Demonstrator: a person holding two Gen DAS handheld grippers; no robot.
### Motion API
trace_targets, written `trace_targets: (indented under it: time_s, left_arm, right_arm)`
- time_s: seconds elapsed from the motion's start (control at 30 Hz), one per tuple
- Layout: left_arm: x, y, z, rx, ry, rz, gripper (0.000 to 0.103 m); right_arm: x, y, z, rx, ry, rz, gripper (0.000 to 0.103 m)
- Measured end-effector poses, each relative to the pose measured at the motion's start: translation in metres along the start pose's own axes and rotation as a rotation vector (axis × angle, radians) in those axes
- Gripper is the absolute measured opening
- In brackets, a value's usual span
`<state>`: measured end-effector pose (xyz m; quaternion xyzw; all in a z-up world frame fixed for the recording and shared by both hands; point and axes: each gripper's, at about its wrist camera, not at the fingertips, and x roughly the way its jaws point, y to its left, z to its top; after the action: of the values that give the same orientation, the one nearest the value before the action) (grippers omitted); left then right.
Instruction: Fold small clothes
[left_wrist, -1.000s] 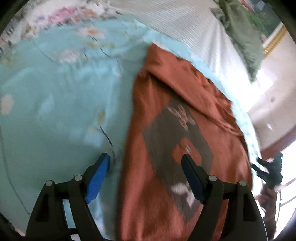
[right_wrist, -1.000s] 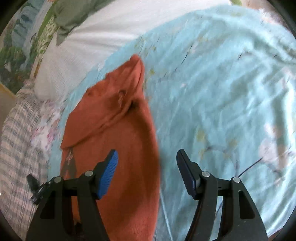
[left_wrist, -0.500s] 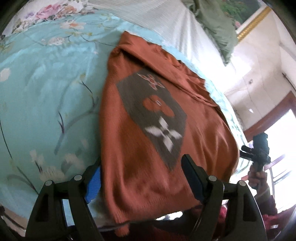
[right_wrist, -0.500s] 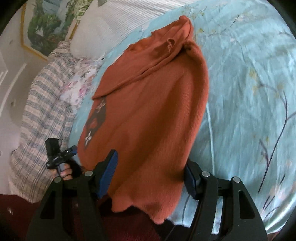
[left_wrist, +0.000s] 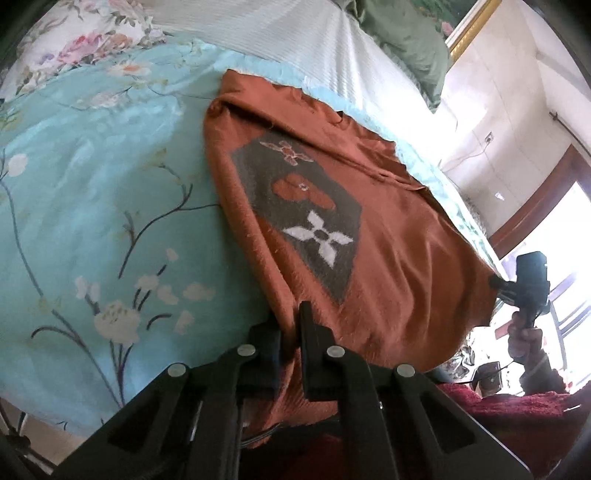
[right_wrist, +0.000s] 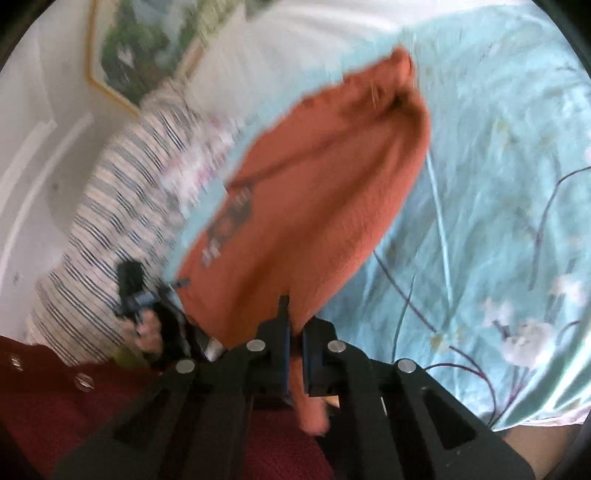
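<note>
On the bed (left_wrist: 92, 221), over the pale blue floral cover, lies a rust-orange knitted sweater (left_wrist: 388, 258), spread flat with its hem hanging toward the near edge. At the left hem corner, left gripper (left_wrist: 291, 332): jaws just closed and now clamped on the knit, cloth bunched between the pads. At the right hem corner, right gripper (right_wrist: 293, 332): jaws likewise just closed, pinched on a fold of the same sweater (right_wrist: 314, 206), a tail of fabric trailing below.

Handling, as judged: soft, light, limp knit, fuzzy surface, unlikely to slip from the pads but likely to stretch and sag between the two holds. No stiffness to carry a crease, so best held at hem corners or shoulder seams, with both sides lifted evenly.

Left wrist view only: grey patch with white flower motif (left_wrist: 317, 236) on the front, white striped pillow (left_wrist: 295, 44), green cloth (left_wrist: 410, 40) beyond it, bright window at right, and the right gripper's housing with the hand (left_wrist: 524, 332) on it at the hem's far corner.

Right wrist view only, blurred: plaid bedding (right_wrist: 122, 206) beside the bed, framed picture (right_wrist: 140, 48) on the wall, and the other hand (right_wrist: 147, 328) at the hem.
</note>
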<state>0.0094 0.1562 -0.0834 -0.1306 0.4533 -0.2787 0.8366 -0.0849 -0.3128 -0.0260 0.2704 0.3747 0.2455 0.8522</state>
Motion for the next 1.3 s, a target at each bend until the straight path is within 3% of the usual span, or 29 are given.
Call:
trace_targets:
  time_s: [0.13,0.2,0.27,0.33,0.57,0.63,0.67,0.9,1.0,1.13,1.3]
  left_arm:
    - [0.007,0.011,-0.010,-0.040,0.033,-0.026,0.013]
    - [0.007,0.013,-0.011,-0.060,0.035,-0.066,0.028]
    - [0.007,0.014,-0.010,-0.076,0.047,-0.110,0.035]
    - [0.009,0.008,-0.010,-0.040,0.061,-0.101,0.036]
    - [0.015,-0.005,-0.015,0.049,0.100,-0.074,0.029]
    - [0.015,-0.007,-0.014,0.064,0.097,-0.041,0.009]
    - [0.014,-0.005,-0.013,0.053,0.094,-0.039,0.008]
    - [-0.032,0.006,-0.001,-0.068,-0.080,-0.129,0.005]
    - [-0.038,0.003,0.002,-0.108,-0.135,-0.166,0.005]
    - [-0.041,-0.005,0.016,-0.107,-0.158,-0.150,0.005]
    - [-0.054,-0.016,0.063,-0.091,-0.261,-0.161,0.004]
  right_arm:
    - [-0.002,-0.007,-0.007,0.021,0.004,-0.003,0.008]
    - [0.001,-0.012,-0.010,0.047,0.022,-0.010,0.009]
    - [0.005,-0.013,-0.013,0.053,0.040,-0.020,0.010]
    - [0.007,-0.014,-0.017,0.049,0.062,-0.036,0.010]
    - [0.018,-0.023,-0.032,0.061,0.113,-0.062,0.011]
    - [0.021,-0.019,-0.033,0.036,0.107,-0.071,0.011]
    - [0.018,-0.015,-0.032,0.018,0.088,-0.065,0.010]
    - [-0.042,-0.001,-0.017,0.035,-0.141,0.107,0.007]
    - [-0.046,-0.004,-0.011,0.064,-0.180,0.156,0.007]
    - [-0.043,-0.001,-0.001,0.081,-0.207,0.184,0.007]
    - [-0.047,0.015,0.035,0.047,-0.279,0.177,0.007]
